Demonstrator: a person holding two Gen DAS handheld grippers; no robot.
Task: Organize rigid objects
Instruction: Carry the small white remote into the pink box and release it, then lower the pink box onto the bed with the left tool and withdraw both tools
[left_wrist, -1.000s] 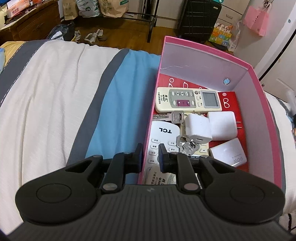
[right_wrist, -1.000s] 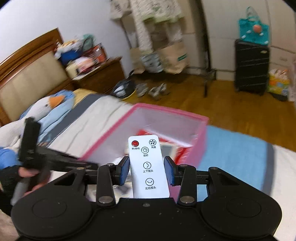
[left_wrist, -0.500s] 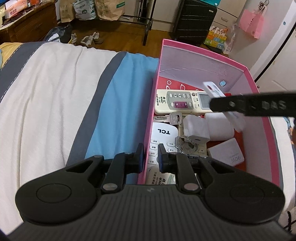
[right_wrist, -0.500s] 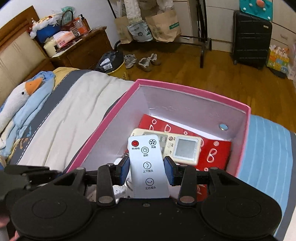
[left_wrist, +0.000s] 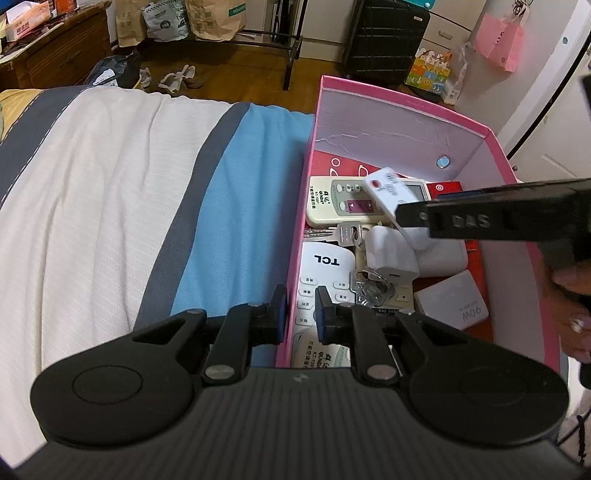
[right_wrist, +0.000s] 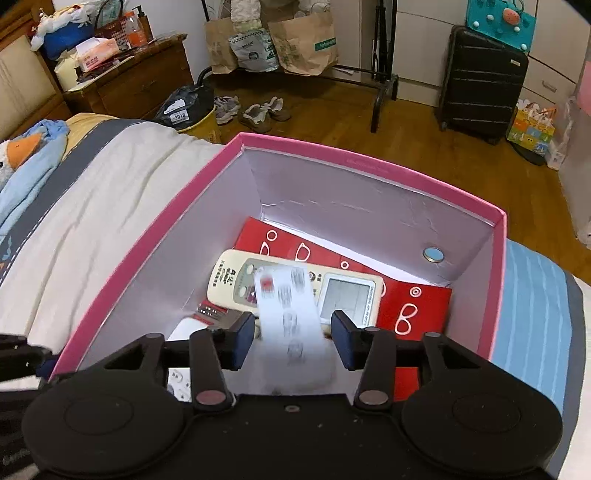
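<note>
Holding the box (left_wrist: 301, 236) wall with your left gripper (left_wrist: 300, 308), your right gripper (right_wrist: 293, 338) has just been opening, freeing the light, stiff, slick remote (right_wrist: 288, 314) toward 12 o'clock.

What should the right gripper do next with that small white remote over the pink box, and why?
Probably lift the right gripper clear. Its jaws have just been opening, and the small white remote looks blurred between the pads, apparently slipping free above the beige remote inside the pink box. The left gripper steadies the near wall.
</note>
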